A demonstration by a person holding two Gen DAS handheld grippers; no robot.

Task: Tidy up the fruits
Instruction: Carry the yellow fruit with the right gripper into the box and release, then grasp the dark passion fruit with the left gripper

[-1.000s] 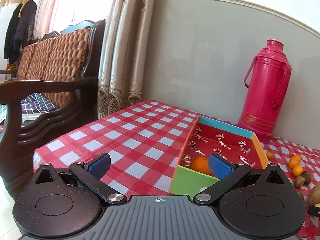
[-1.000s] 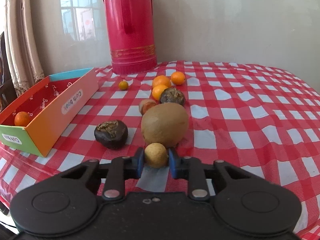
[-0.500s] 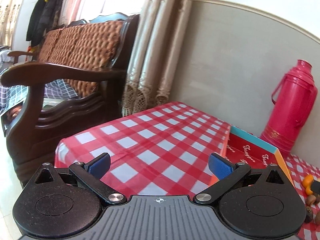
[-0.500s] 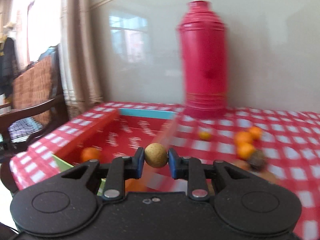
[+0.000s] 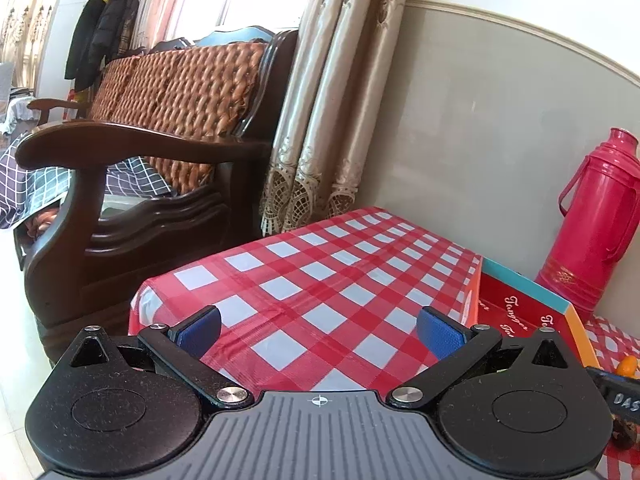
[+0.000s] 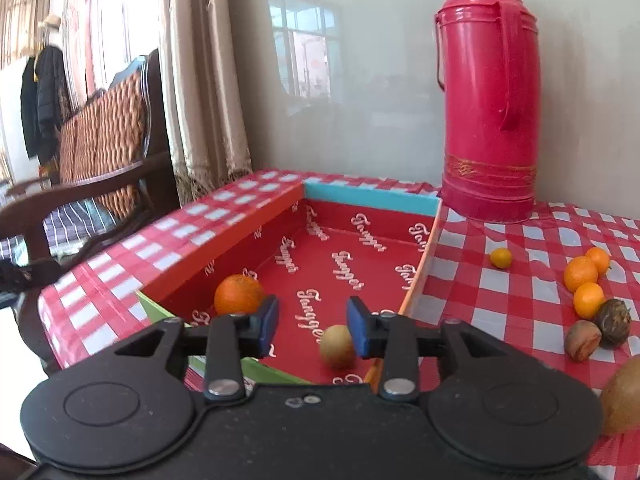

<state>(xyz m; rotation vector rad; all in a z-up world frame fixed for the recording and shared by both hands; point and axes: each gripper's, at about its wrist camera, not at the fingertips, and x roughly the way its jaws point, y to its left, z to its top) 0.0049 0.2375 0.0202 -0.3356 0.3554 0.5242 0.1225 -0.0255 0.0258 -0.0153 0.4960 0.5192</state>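
In the right wrist view, my right gripper (image 6: 313,325) is open above the near end of the red box (image 6: 368,197). A small tan round fruit (image 6: 337,346) lies on the box floor just below the right finger. An orange (image 6: 239,294) lies in the box's near left corner. On the cloth to the right lie several small oranges (image 6: 581,274), a tiny one (image 6: 501,258), two dark wrinkled fruits (image 6: 613,323) and a large brown fruit (image 6: 623,396). My left gripper (image 5: 319,330) is open and empty over the checked tablecloth (image 5: 320,280), left of the box (image 5: 520,320).
A red thermos (image 6: 490,92) stands behind the box against the wall; it also shows in the left wrist view (image 5: 592,224). A wooden armchair (image 5: 140,184) and curtains (image 5: 320,112) stand past the table's left edge.
My right gripper swung left over the box and opened; the tan fruit dropped from it onto the box floor. My left gripper turned left, away from the box.
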